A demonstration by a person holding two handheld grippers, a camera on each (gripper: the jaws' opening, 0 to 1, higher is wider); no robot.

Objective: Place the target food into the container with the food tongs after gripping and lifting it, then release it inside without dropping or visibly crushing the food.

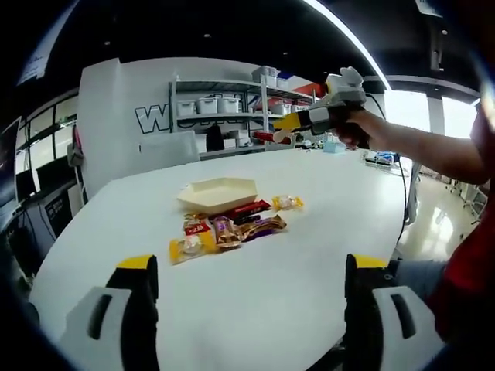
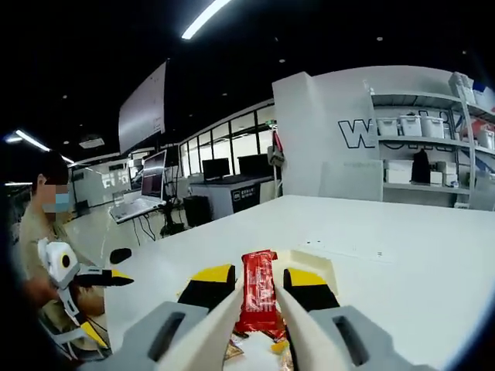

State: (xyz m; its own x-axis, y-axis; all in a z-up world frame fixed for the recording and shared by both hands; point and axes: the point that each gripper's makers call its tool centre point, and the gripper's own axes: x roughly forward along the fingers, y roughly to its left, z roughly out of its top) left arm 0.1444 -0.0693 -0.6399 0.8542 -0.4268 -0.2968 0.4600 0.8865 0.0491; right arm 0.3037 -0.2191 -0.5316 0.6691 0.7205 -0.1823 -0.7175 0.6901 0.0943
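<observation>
A red snack packet (image 2: 258,290) hangs upright between the two cream arms of the food tongs (image 2: 224,321). My right gripper (image 2: 259,278) is shut on those tongs. Just behind the packet sits the cream boat-shaped container (image 2: 315,267), with other packets (image 2: 232,352) below. In the left gripper view the container (image 1: 218,193) lies mid-table with several wrapped snacks (image 1: 228,230) in front of it. My left gripper (image 1: 251,267) is open and holds nothing, well short of the snacks. A hand holds the right gripper (image 1: 290,124) high over the table's far right.
The white table (image 1: 309,232) is wide, with its curved edge at the left. A yellow packet (image 1: 189,247) and a small one (image 1: 287,202) lie at the ends of the pile. Shelves with bins (image 1: 224,108) stand behind. A seated person (image 2: 46,255) holds the left gripper (image 2: 85,277).
</observation>
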